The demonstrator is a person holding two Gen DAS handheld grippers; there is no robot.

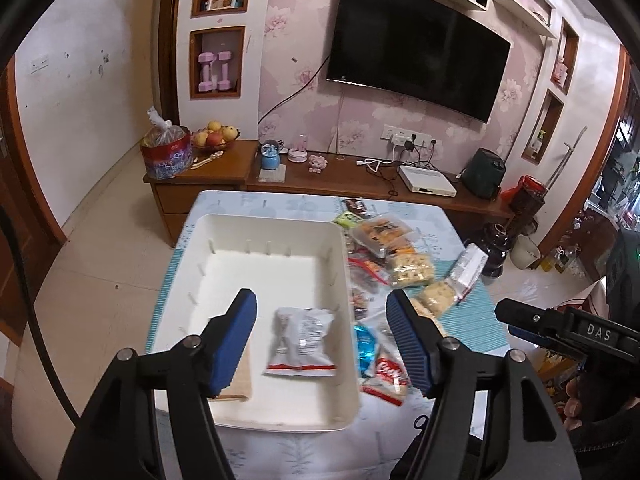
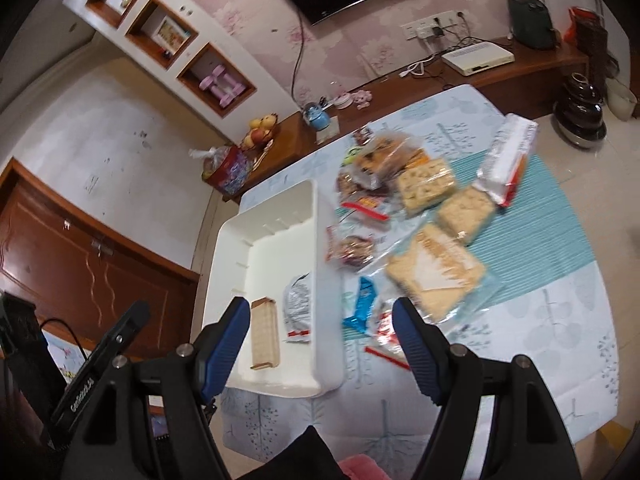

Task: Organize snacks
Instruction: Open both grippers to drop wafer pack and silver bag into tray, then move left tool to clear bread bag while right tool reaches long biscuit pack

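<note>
A white bin (image 1: 224, 256) (image 2: 280, 216) sits on the left of the table. A grey snack packet (image 1: 302, 336) (image 2: 298, 306) and a tan cracker pack (image 1: 242, 372) (image 2: 264, 334) lie in its near end. My left gripper (image 1: 322, 334) hovers open above the grey packet, nothing between its blue pads. My right gripper (image 2: 320, 340) is open too, over the bin's near right rim. Loose snacks are piled right of the bin: clear cracker bags (image 2: 436, 270) (image 1: 412, 266), a blue wrapper (image 2: 362, 300) (image 1: 366, 344), a red-and-white packet (image 1: 386, 376) (image 2: 386, 330).
A white-and-red long pack (image 2: 508, 156) (image 1: 466, 270) lies at the table's far right. Behind the table is a wooden TV bench (image 1: 360, 178) with a fruit bowl (image 1: 214, 138), a router and a wall TV (image 1: 416, 44). A hand (image 1: 576, 400) holds the right gripper.
</note>
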